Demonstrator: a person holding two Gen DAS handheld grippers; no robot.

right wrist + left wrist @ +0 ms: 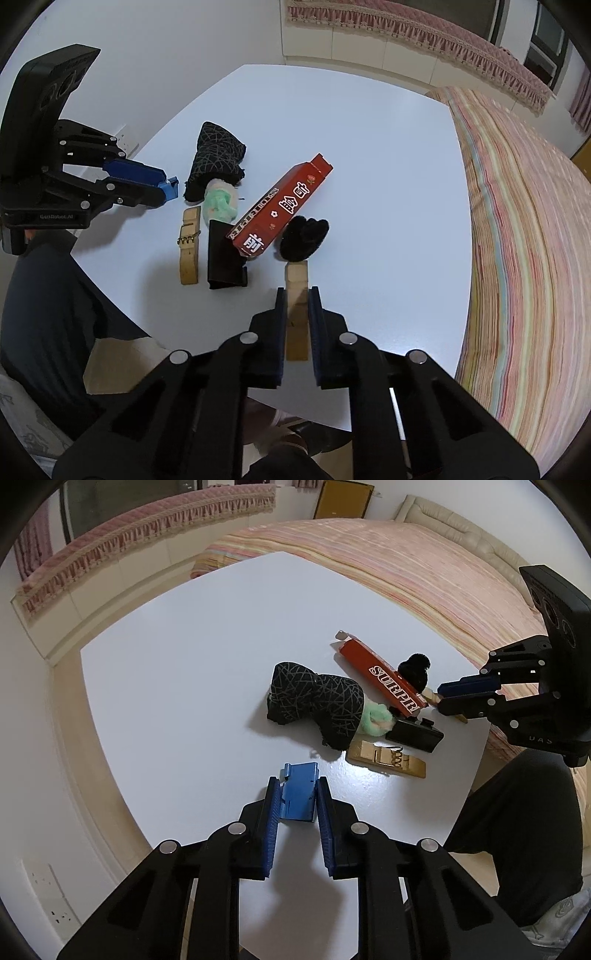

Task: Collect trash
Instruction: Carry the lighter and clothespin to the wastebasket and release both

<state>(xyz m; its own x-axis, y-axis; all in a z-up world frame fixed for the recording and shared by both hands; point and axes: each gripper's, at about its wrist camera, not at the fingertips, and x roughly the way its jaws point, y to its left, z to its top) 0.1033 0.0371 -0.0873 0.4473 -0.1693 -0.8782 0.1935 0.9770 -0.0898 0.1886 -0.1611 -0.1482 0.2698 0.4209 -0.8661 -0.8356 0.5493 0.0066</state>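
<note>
My left gripper is shut on a small blue plastic piece lying on the white table; from the right wrist view the same left gripper shows at the left with the blue piece at its tips. My right gripper is shut on the wooden handle of a brush with a black fluffy head. A red carton leans over a black box. Beside them lie a black patterned cloth, a green crumpled wad and a wooden clothespin.
A bed with a striped cover runs along the table's far side. The person's dark trouser leg stands at the near table edge. A wall with sockets lies to the left.
</note>
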